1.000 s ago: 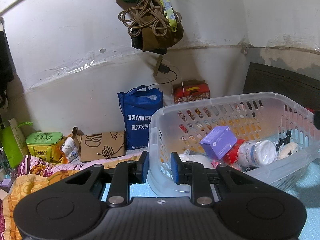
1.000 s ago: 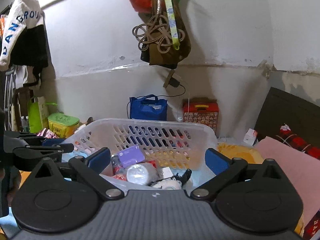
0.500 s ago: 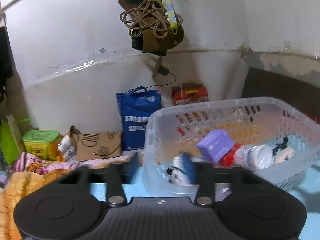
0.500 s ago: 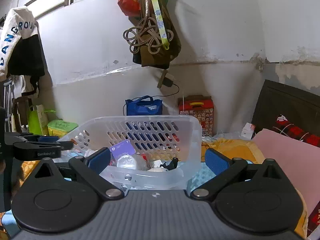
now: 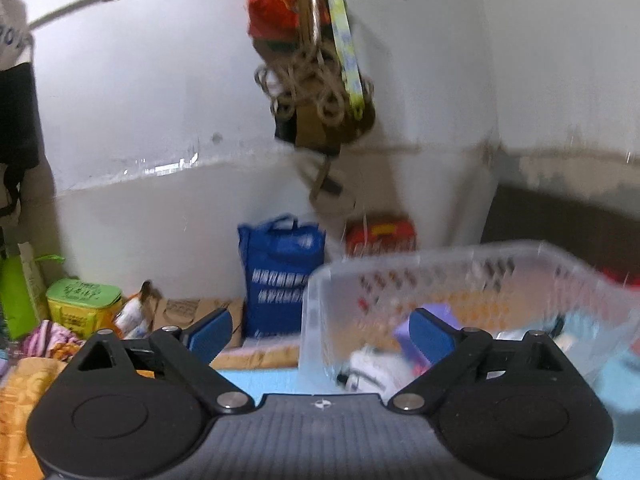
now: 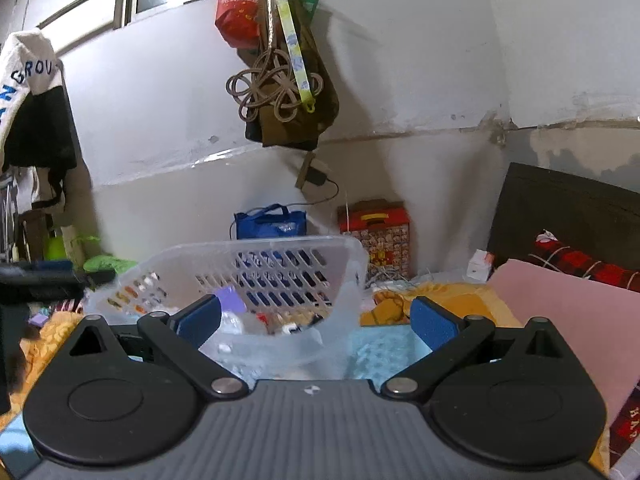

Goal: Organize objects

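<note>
Both sets of jaws stand wide apart and hold nothing. A second ago the left gripper [image 5: 322, 330] had its blue pads nearly together at the near rim of the basket [image 5: 520, 252]; half a second ago they were parting, and now they are fully spread, so the basket has been let go. The right gripper [image 6: 316, 318] was spread wide in every earlier picture and is the same now.

In the left wrist view, heavily blurred by motion, the clear plastic basket fills the lower right of the frame, with the right-hand pad in front of its near wall. A purple box [image 5: 448, 314] and a white item can be made out inside; the rest is too smeared to name. In the right wrist view the basket sits at lower centre, resting on a light blue cloth [image 6: 380, 350], with the purple box visible through the slotted wall.

Behind the basket, at mid-frame, a blue bag [image 6: 270, 222] and a red carton [image 6: 376, 236] stand against the white wall. Upper centre, a brown bag [image 6: 296, 92] hangs from the wall.

Judging by the release, the basket has likely reached its place, and both grippers are free for the next object.
</note>
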